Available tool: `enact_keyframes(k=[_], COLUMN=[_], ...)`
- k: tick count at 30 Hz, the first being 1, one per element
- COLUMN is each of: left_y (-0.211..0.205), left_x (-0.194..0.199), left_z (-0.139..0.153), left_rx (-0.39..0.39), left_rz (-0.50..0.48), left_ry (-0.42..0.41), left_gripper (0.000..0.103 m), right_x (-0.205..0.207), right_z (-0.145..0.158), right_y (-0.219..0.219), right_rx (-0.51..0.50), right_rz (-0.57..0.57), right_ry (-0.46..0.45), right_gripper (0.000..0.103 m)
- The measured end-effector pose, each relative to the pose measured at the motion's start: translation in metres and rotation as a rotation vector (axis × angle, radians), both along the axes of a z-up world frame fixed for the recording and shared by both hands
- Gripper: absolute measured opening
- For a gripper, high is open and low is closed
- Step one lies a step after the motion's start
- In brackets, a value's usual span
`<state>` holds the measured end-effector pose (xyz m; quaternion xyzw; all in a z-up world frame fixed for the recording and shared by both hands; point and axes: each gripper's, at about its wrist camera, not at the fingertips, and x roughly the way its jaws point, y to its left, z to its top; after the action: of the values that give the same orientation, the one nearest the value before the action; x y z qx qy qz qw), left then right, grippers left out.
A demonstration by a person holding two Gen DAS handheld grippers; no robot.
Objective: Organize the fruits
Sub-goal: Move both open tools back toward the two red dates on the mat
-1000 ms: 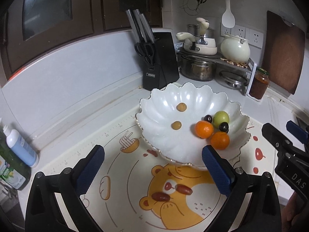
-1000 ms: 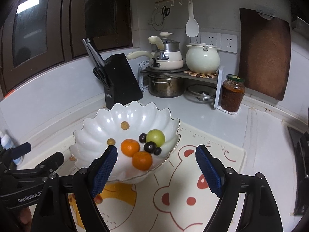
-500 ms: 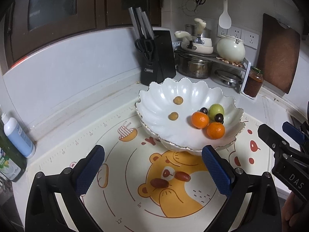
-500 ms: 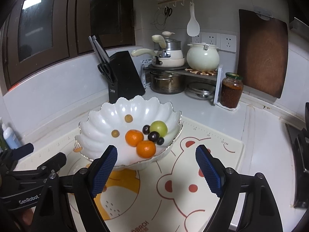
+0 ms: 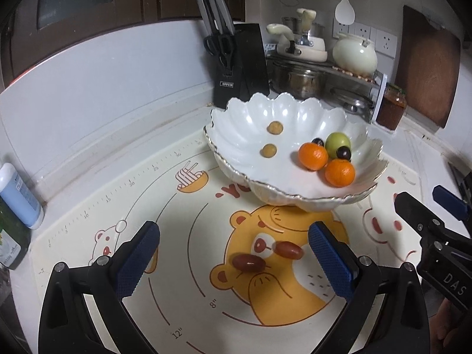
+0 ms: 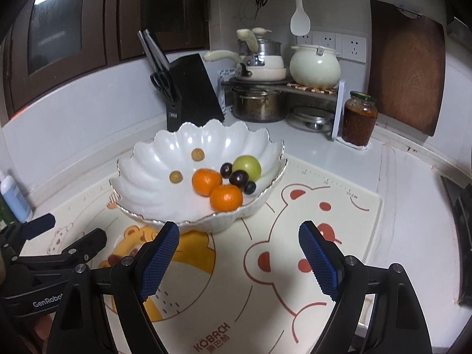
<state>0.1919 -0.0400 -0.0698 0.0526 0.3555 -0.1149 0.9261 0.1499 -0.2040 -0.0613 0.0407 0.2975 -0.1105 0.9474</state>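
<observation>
A white scalloped bowl (image 5: 230, 135) (image 6: 147, 177) stands on the bear-print mat. It holds two oranges (image 5: 313, 156) (image 6: 206, 181), a green fruit (image 5: 338, 144) (image 6: 247, 167), dark grapes (image 5: 344, 152) (image 6: 238, 178) and two small brown fruits (image 5: 269, 150) (image 6: 175, 176). Two red dates (image 5: 248, 262) lie on the mat in front of the bowl, between the fingers of my left gripper (image 5: 233, 262), which is open and empty. My right gripper (image 6: 239, 262) is open and empty above the mat, right of the bowl's front.
A black knife block (image 5: 240, 65) (image 6: 191, 88), a pot rack with pots (image 6: 265, 88), a jar (image 6: 359, 118) and a cutting board (image 6: 407, 67) line the back wall. A blue-white bottle (image 5: 17, 197) stands at the left. A stove edge (image 6: 460, 206) lies right.
Both grippers have pulled back toward me and the bowl now looks farther off. The two dates have come into fuller view between the left fingers. Both grippers stay open.
</observation>
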Motion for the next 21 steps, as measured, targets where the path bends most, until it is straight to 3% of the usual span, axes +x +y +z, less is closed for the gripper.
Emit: enact_keyframes(k=[8, 21], left_y=[0.003, -0.002], left_x=[0.006, 0.012], left_z=[-0.026, -0.053], left_rx=[0.013, 0.027], left_rz=[-0.014, -0.057], left_ry=[0.047, 0.124], left_gripper=[0.101, 0.081], right_x=[0.005, 0.014], right_z=[-0.023, -0.047], right_y=[0.003, -0.002], right_rx=[0.012, 0.042], right_rz=[0.006, -0.011], right_ry=[0.052, 0.113], right_gripper=[0.084, 0.084])
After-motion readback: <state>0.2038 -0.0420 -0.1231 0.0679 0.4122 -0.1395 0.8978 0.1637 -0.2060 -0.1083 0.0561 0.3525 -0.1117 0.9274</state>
